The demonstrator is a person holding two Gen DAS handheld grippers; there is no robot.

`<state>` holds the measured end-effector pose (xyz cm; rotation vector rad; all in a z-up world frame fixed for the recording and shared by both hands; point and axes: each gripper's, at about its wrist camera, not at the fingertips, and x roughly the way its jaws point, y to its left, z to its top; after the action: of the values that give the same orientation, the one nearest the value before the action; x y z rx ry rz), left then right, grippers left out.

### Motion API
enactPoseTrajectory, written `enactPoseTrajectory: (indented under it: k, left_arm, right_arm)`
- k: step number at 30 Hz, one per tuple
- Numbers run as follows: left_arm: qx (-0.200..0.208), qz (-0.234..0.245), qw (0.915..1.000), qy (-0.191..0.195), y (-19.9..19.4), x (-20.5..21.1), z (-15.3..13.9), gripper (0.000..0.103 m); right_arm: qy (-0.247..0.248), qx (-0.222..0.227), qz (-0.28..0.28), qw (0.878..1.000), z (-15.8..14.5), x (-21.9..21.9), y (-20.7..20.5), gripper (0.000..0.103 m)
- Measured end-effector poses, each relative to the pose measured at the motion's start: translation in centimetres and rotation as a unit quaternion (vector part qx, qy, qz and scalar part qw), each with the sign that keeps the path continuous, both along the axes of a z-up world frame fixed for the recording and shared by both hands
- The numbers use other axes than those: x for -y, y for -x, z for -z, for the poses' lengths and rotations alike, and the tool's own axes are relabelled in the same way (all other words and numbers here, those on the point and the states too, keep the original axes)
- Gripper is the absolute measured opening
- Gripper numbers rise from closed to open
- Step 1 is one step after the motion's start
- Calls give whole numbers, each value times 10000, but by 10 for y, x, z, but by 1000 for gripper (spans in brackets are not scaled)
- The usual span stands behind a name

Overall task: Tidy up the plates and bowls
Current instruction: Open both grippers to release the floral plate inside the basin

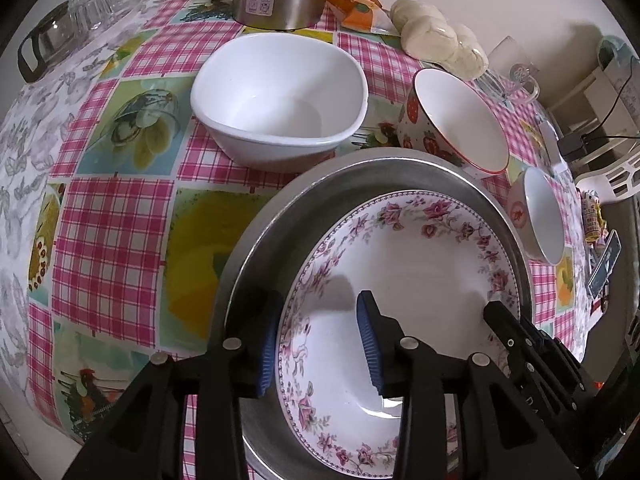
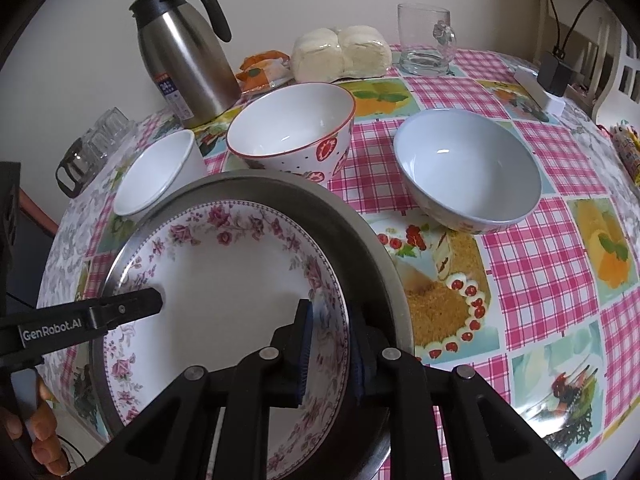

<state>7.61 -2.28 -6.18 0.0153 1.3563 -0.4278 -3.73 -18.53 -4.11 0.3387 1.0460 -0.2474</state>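
Note:
A floral plate (image 1: 420, 280) (image 2: 240, 280) lies inside a round metal tray (image 1: 360, 168) (image 2: 280, 184) on the checked tablecloth. My left gripper (image 1: 319, 344) straddles the plate's left rim; its blue pads stand apart from the rim, so it is open. My right gripper (image 2: 330, 356) is shut on the plate's right rim, one pad inside and one outside. One finger of the right gripper (image 1: 504, 320) shows in the left wrist view. Behind the tray stand a white squarish bowl (image 1: 280, 100) (image 2: 156, 176), a strawberry bowl (image 1: 456, 120) (image 2: 292, 124) and a pale bowl (image 1: 540, 216) (image 2: 468, 168).
A steel thermos jug (image 2: 184, 56) stands at the back, with an orange packet (image 2: 260, 70), wrapped buns (image 2: 340, 54) and a glass mug (image 2: 426, 40) beside it. A glass pot (image 1: 44, 48) sits far left. A person's fingers (image 2: 40, 440) show at lower left.

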Motion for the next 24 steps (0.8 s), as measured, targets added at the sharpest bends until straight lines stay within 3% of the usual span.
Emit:
enactPoseTrajectory:
  k: [11, 21, 24]
  left_arm:
    - [19, -71, 10000, 16, 1, -2, -3, 41]
    - [705, 25, 9972, 255, 7, 2, -40, 49]
    - [959, 40, 9952, 210, 9, 5, -49, 57]
  right_arm:
    - [-86, -3, 13, 10000, 0, 3, -1, 20]
    - [13, 470, 188, 9987, -19, 10, 7, 20]
    - [28, 536, 151, 9984, -22, 10, 6, 20]
